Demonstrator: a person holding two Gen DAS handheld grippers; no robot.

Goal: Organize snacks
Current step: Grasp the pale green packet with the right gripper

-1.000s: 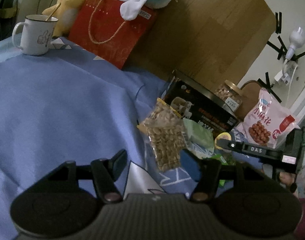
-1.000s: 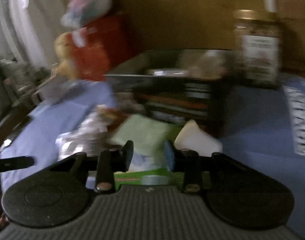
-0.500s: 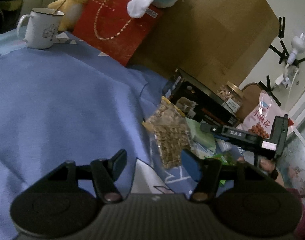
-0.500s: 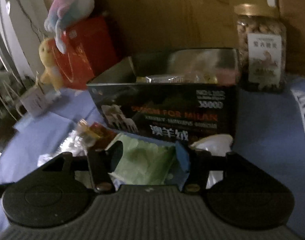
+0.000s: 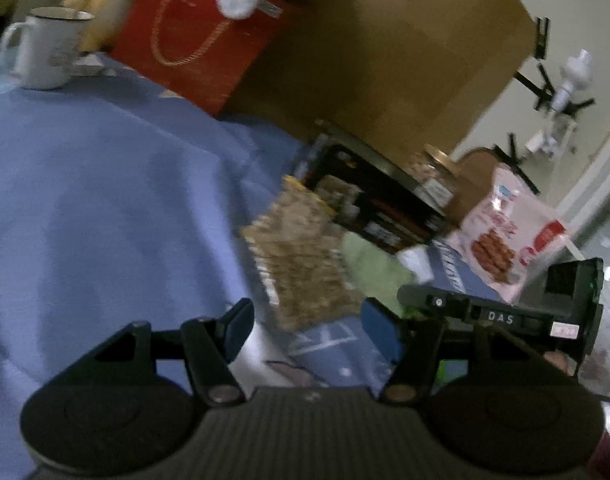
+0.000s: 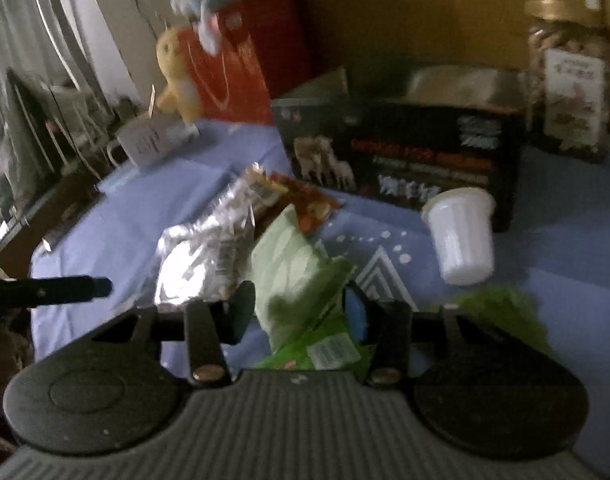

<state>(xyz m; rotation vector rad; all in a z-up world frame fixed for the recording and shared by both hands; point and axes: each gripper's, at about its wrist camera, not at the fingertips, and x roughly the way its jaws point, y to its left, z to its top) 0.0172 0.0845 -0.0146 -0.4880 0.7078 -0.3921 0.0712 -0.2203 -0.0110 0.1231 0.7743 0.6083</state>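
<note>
Dim, yellowish indoor light; both views motion-blurred. Blue cloth (image 5: 105, 200) covers the work surface, a white geometric print (image 6: 379, 276) toward the near side. Behind it a brown wooden panel (image 5: 385, 72), possibly a headboard. To its right a pale wall (image 5: 585, 8) with strips of black tape (image 5: 541, 36) and a white fixture (image 5: 573, 80). At the far left of the right wrist view, pale curtains (image 6: 9, 40) with daylight behind them, and a dark low shelf or table edge (image 6: 45, 208) beside the cloth.
</note>
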